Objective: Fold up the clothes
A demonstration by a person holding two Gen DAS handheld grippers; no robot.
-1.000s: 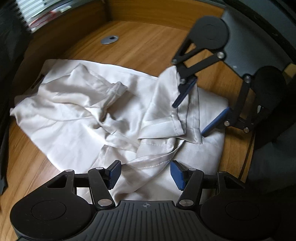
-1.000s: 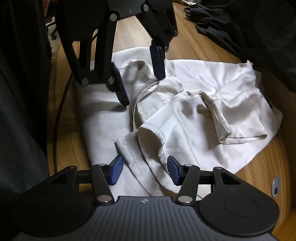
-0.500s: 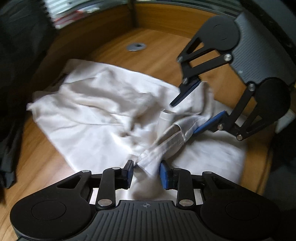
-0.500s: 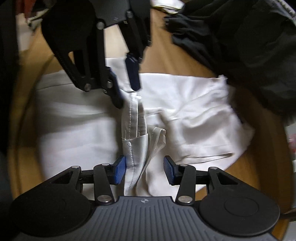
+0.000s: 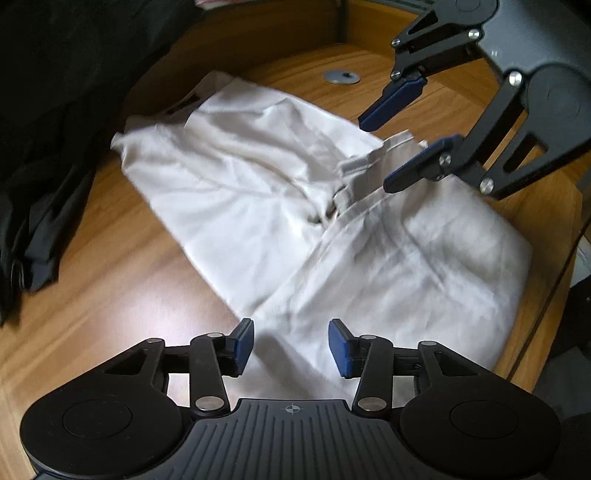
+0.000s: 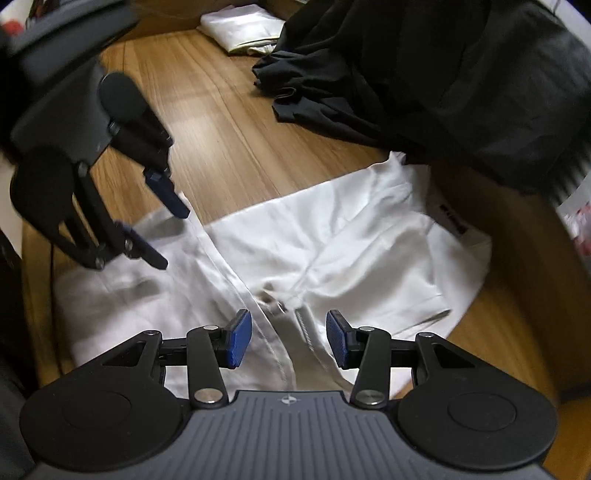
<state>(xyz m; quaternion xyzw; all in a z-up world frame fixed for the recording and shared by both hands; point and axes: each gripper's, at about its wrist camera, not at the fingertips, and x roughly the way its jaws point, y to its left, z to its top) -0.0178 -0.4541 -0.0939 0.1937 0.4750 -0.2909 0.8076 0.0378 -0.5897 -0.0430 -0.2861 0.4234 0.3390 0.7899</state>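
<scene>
A crumpled white garment (image 5: 258, 192) lies spread on the wooden table (image 5: 110, 295), one flap folded across its near part. My left gripper (image 5: 291, 345) hovers over the flap's near edge; its jaws are opening, and cloth lies under the gap with neither pad pressing on it. In the right wrist view the left gripper (image 6: 171, 238) hangs above the garment's (image 6: 351, 251) left side. My right gripper (image 6: 289, 343) stands open over stitched hems at the garment's middle. In the left wrist view the right gripper (image 5: 380, 153) hangs over a raised hem, fingers apart.
A heap of dark clothes (image 6: 424, 81) covers the table's far right, also seen as dark clothes (image 5: 48, 129) on the left. A folded white garment (image 6: 240, 33) lies at the back. A metal grommet (image 5: 341, 77) sits in the tabletop. Bare wood (image 6: 207, 122) shows beyond the left gripper.
My left gripper, shut on a bunch of cloth half a second ago, has let it go and widened. The flap now lies flatter. Both grippers have shifted and rolled; the right one rose.
</scene>
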